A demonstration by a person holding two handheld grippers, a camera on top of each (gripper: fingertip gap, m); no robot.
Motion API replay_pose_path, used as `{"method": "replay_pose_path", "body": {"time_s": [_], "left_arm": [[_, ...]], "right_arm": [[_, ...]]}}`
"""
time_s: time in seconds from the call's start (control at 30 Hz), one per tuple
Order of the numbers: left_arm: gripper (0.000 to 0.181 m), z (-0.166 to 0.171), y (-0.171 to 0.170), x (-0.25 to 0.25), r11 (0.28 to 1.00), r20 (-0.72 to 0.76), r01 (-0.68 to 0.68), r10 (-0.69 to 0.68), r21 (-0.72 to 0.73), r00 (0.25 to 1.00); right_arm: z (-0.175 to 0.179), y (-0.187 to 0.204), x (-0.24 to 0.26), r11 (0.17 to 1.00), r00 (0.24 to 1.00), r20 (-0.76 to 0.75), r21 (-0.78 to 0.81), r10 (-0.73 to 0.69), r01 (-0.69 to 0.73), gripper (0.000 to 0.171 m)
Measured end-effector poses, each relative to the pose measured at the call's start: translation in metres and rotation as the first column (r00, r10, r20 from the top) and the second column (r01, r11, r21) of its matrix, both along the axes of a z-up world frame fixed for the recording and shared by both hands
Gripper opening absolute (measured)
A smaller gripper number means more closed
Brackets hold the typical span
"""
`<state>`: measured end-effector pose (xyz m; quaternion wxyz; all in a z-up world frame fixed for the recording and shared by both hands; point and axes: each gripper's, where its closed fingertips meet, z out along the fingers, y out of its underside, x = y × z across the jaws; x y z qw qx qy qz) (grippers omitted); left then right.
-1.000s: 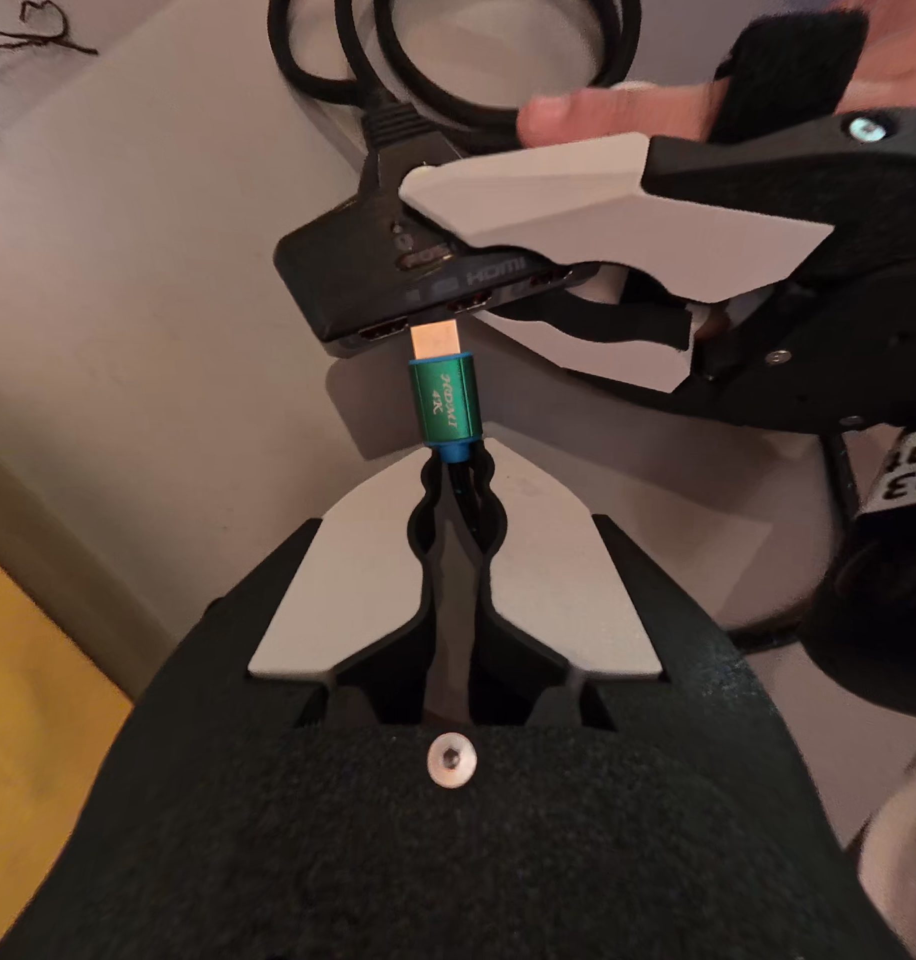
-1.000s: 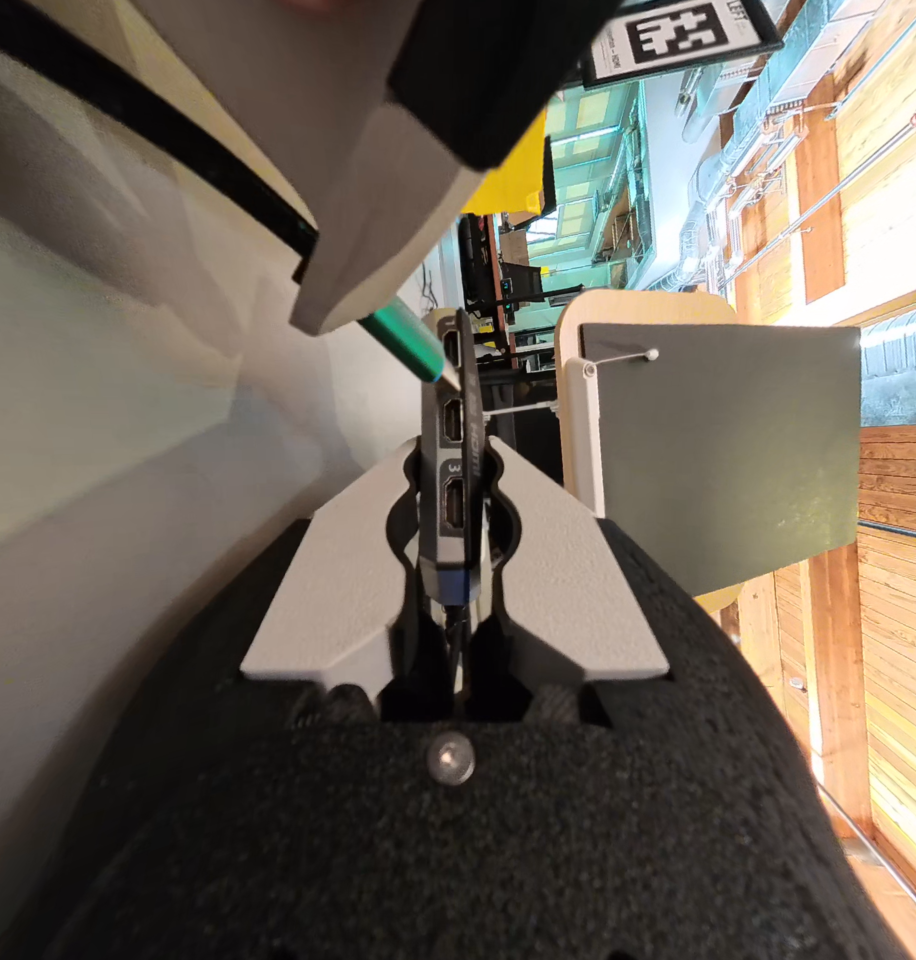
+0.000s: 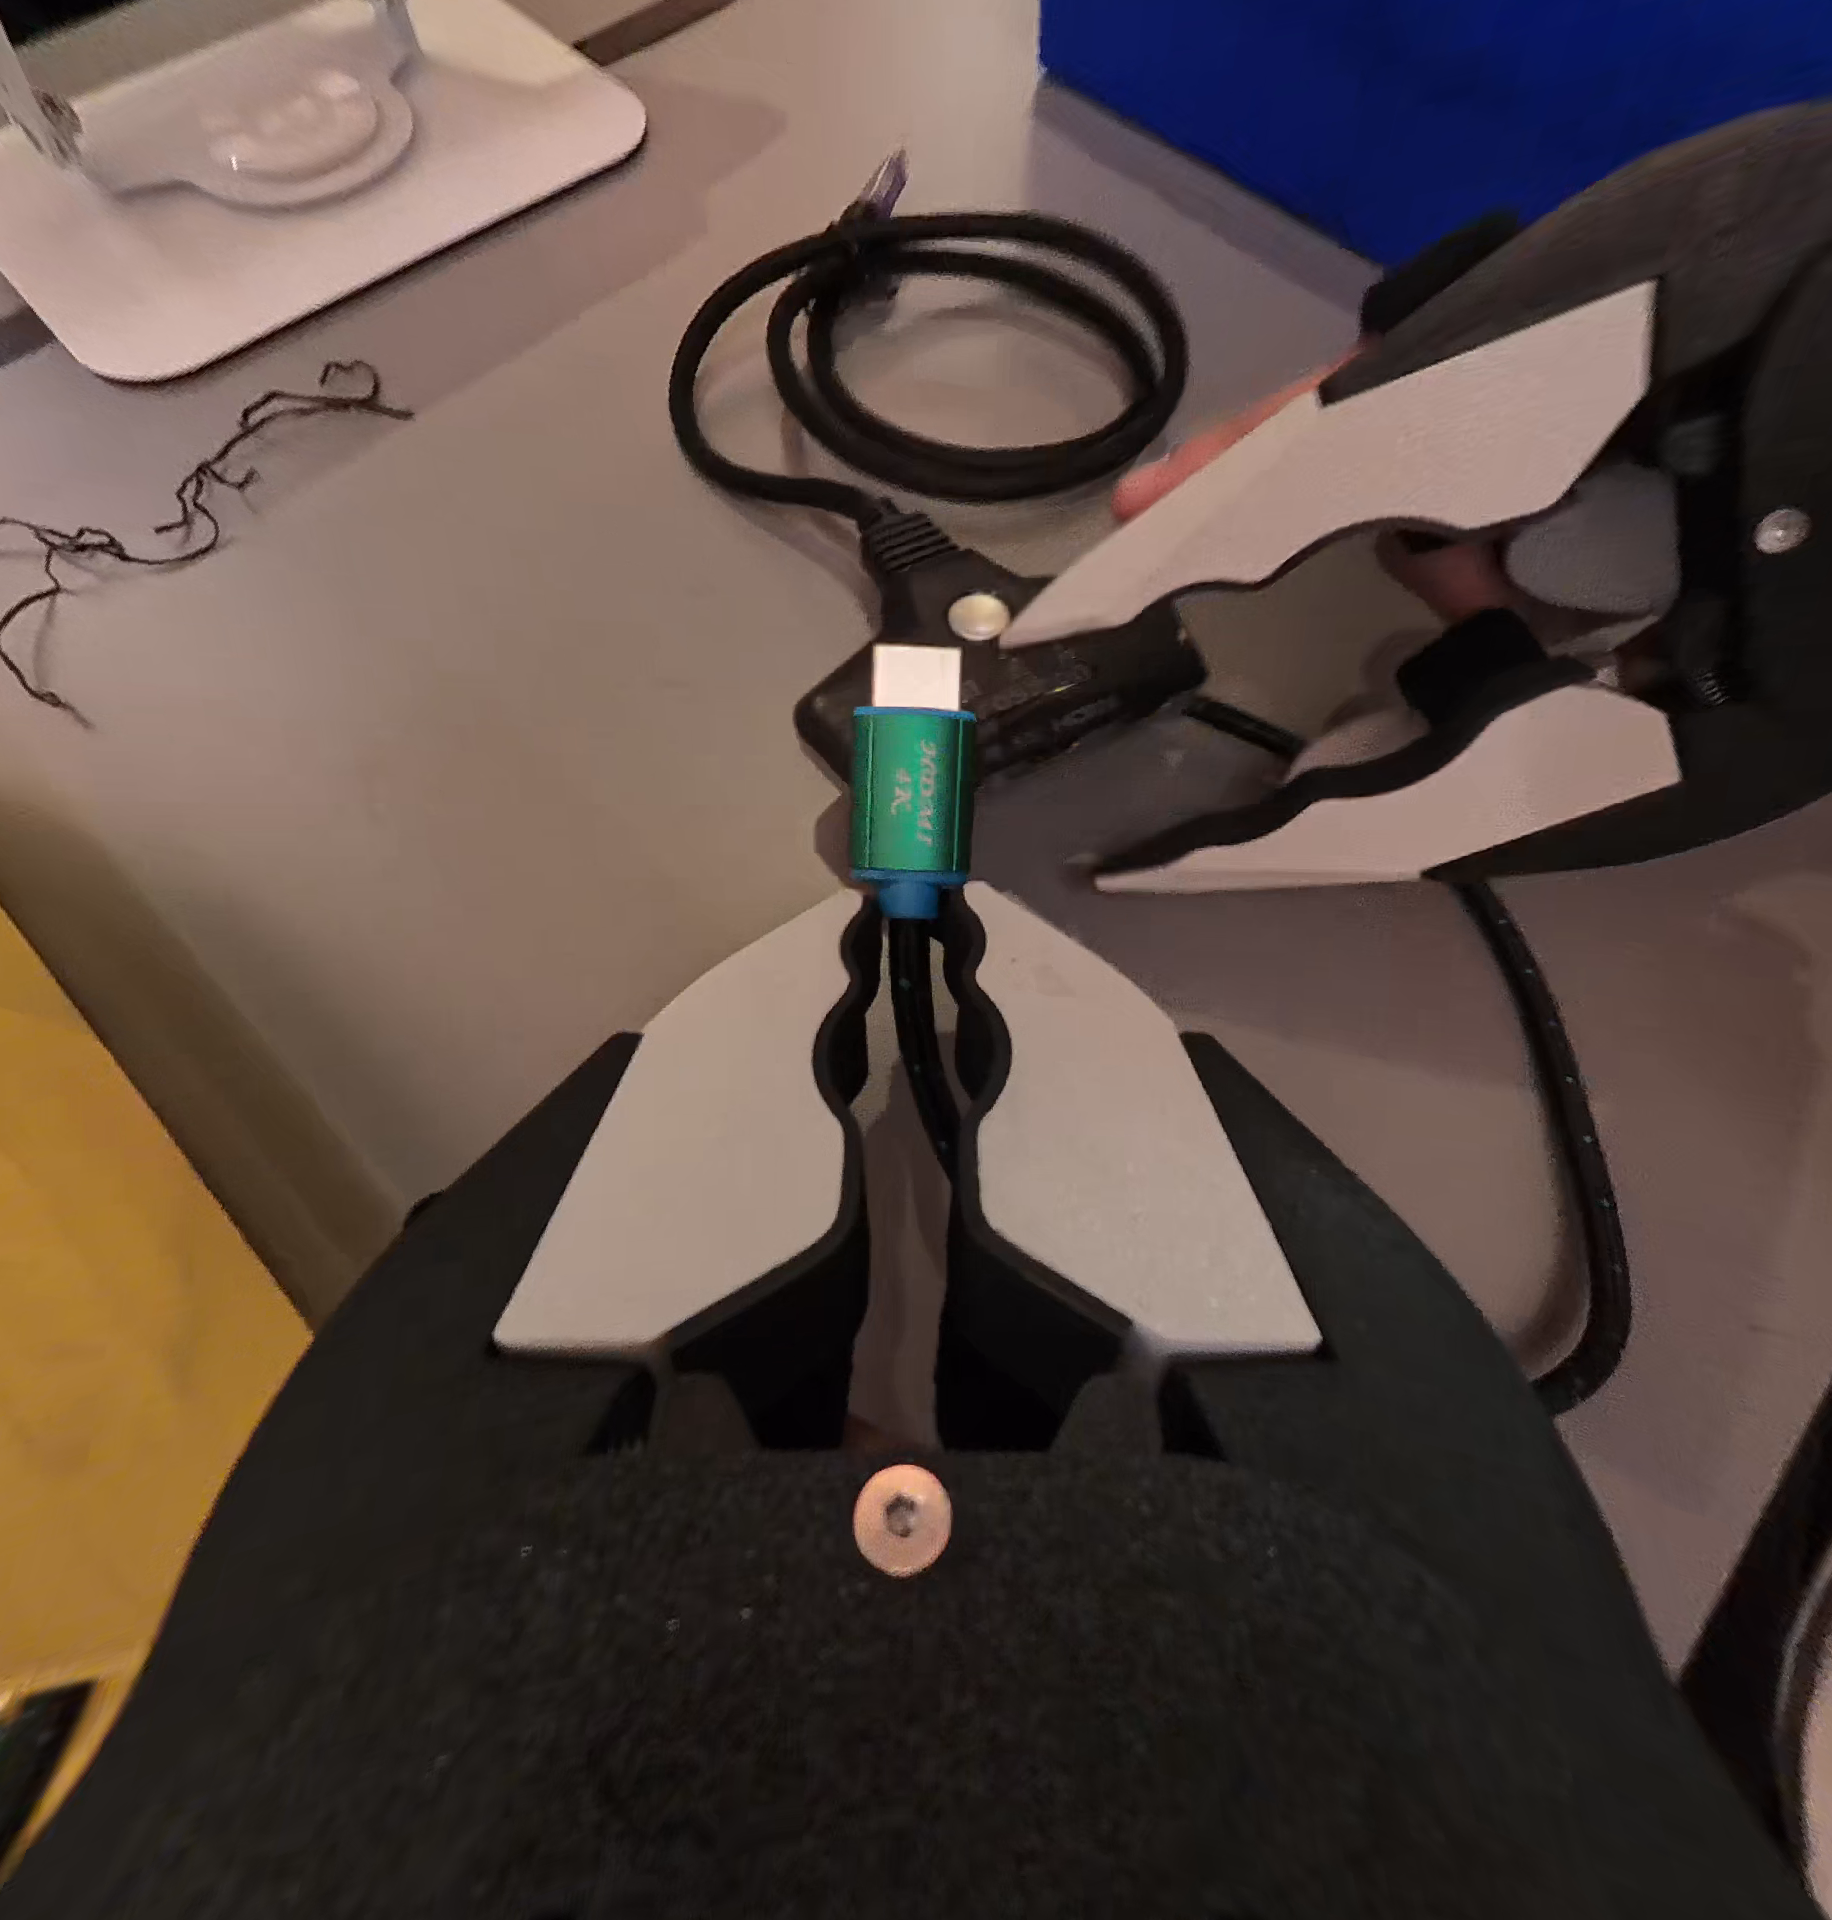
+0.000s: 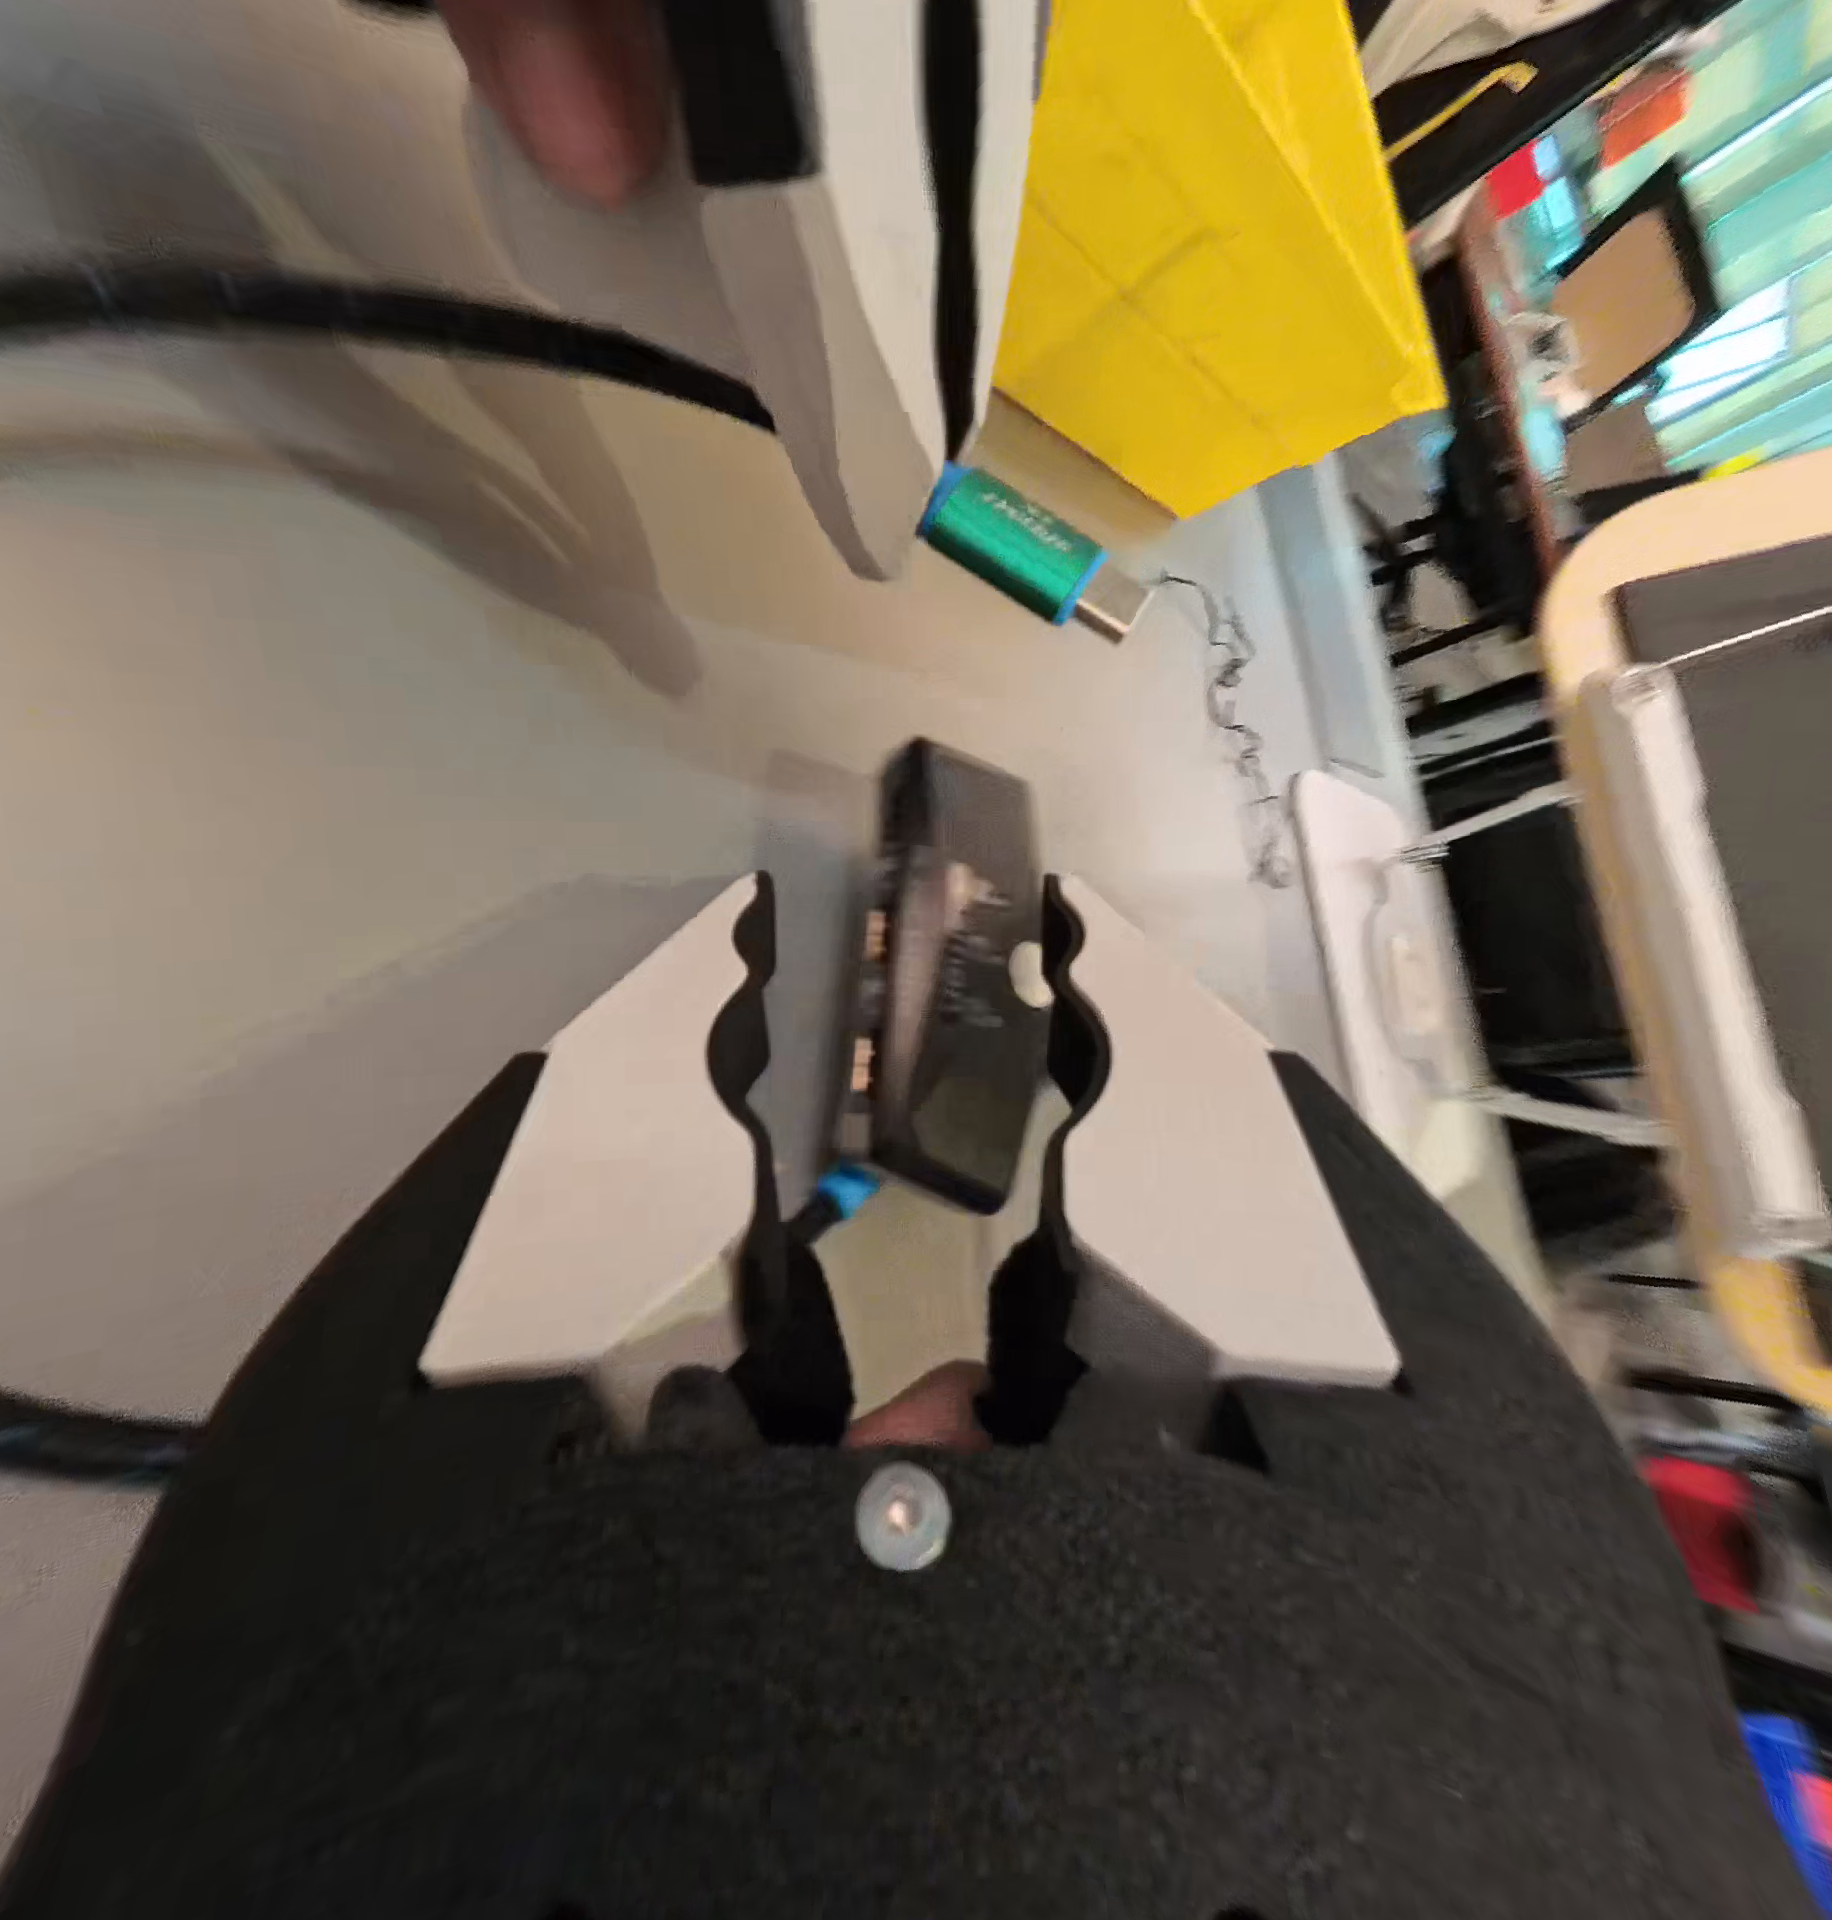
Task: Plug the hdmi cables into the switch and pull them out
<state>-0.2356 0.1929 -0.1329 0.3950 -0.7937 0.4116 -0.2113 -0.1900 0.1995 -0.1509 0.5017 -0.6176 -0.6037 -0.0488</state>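
left tongs [image 3: 910, 914] clamped on green hdmi plug [image 3: 910, 795], right tongs [image 4: 904, 904] spread loose around black switch [image 4: 959, 997], plug at 12 o'clock off it

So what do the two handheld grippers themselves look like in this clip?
Both match: the left gripper and right gripper each have a matte black, rough-textured body with a silver screw at its centre, and two flat light-grey fingers tapering to points, their black inner edges cut in wavy scallops. A black strap crosses the person's finger.
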Motion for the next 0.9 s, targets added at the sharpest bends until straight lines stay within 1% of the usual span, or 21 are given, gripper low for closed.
{"method": "replay_pose_path", "body": {"time_s": [0.03, 0.07, 0.1, 0.13, 0.17, 0.2, 0.23, 0.3, 0.37, 0.4, 0.47, 0.5, 0.53, 0.57, 0.63, 0.67, 0.73, 0.77, 0.83, 0.9], "left_arm": [[0.011, 0.004, -0.006, 0.001, 1.000, 0.024, 0.009, -0.009, 0.018, 1.000], [0.011, 0.008, -0.014, 0.004, 0.999, 0.043, 0.032, -0.033, 0.037, 0.999], [0.011, 0.013, -0.025, 0.008, 0.995, 0.058, 0.074, -0.078, 0.068, 0.995], [0.011, 0.018, -0.035, 0.012, 0.987, 0.066, 0.118, -0.126, 0.108, 0.990], [0.011, 0.021, -0.043, 0.015, 0.980, 0.069, 0.141, -0.152, 0.142, 0.986], [0.011, 0.025, -0.047, 0.016, 0.976, 0.077, 0.138, -0.153, 0.170, 0.985], [0.011, 0.030, -0.047, 0.016, 0.974, 0.098, 0.117, -0.138, 0.192, 0.986], [0.011, 0.036, -0.047, 0.015, 0.974, 0.142, 0.079, -0.111, 0.212, 0.984], [0.011, 0.036, -0.045, 0.014, 0.967, 0.136, 0.056, -0.092, 0.247, 0.986], [0.011, 0.038, -0.047, 0.017, 0.961, 0.153, 0.052, -0.097, 0.270, 0.984], [0.011, 0.044, -0.052, 0.023, 0.949, 0.184, 0.047, -0.109, 0.311, 0.977], [0.011, 0.047, -0.054, 0.025, 0.942, 0.181, 0.044, -0.110, 0.332, 0.977], [0.011, 0.047, -0.054, 0.026, 0.937, 0.170, 0.037, -0.101, 0.347, 0.980], [0.011, 0.047, -0.055, 0.027, 0.934, 0.168, 0.035, -0.101, 0.355, 0.981], [0.014, 0.048, -0.059, 0.031, 0.934, 0.212, 0.048, -0.130, 0.353, 0.968], [0.012, 0.050, -0.059, 0.030, 0.932, 0.228, 0.041, -0.131, 0.361, 0.965], [0.026, 0.054, -0.062, 0.031, 0.916, 0.247, 0.055, -0.165, 0.399, 0.955], [0.032, 0.057, -0.063, 0.031, 0.916, 0.269, 0.051, -0.169, 0.397, 0.948], [0.043, 0.063, -0.064, 0.034, 0.923, 0.329, 0.037, -0.174, 0.384, 0.928], [0.045, 0.066, -0.066, 0.040, 0.921, 0.358, 0.031, -0.181, 0.387, 0.916]], "right_arm": [[0.001, -0.009, -0.002, 0.997, 0.999, -0.047, -0.071, 0.003, -0.006, 0.052], [0.007, -0.015, -0.004, 0.993, 0.993, -0.117, -0.116, -0.009, -0.005, 0.054], [0.017, -0.021, -0.008, 0.987, 0.975, -0.222, -0.161, -0.018, -0.018, 0.054], [0.029, -0.031, -0.015, 0.971, 0.937, -0.348, -0.230, -0.023, -0.061, 0.053], [0.041, -0.041, -0.022, 0.945, 0.881, -0.471, -0.304, -0.036, -0.124, 0.053], [0.051, -0.048, -0.026, 0.914, 0.823, -0.565, -0.361, -0.057, -0.184, 0.052], [0.053, -0.052, -0.027, 0.882, 0.794, -0.601, -0.419, -0.092, -0.216, 0.051], [0.059, -0.057, -0.028, 0.821, 0.710, -0.683, -0.498, -0.173, -0.279, 0.051], [0.076, -0.063, -0.030, 0.770, 0.588, -0.778, -0.510, -0.223, -0.383, 0.050], [0.081, -0.064, -0.031, 0.751, 0.557, -0.791, -0.523, -0.252, -0.403, 0.050], [0.083, -0.059, -0.032, 0.740, 0.530, -0.787, -0.554, -0.316, -0.381, 0.046], [0.082, -0.057, -0.032, 0.738, 0.528, -0.780, -0.567, -0.336, -0.367, 0.034], [0.084, -0.056, -0.032, 0.741, 0.519, -0.785, -0.562, -0.338, -0.368, 0.016], [0.085, -0.058, -0.032, 0.729, 0.509, -0.788, -0.568, -0.347, -0.383, 0.013], [0.086, -0.059, -0.029, 0.700, 0.497, -0.788, -0.583, -0.363, -0.413, 0.012], [0.091, -0.057, -0.025, 0.691, 0.455, -0.804, -0.576, -0.383, -0.436, 0.011], [0.106, -0.050, -0.013, 0.636, 0.327, -0.828, -0.560, -0.456, -0.531, 0.010], [0.111, -0.049, -0.007, 0.601, 0.281, -0.828, -0.549, -0.485, -0.581, 0.010], [0.119, -0.049, 0.001, 0.537, 0.197, -0.825, -0.506, -0.531, -0.675, 0.009], [0.120, -0.048, 0.003, 0.480, 0.137, -0.799, -0.478, -0.585, -0.735, 0.009]]}}
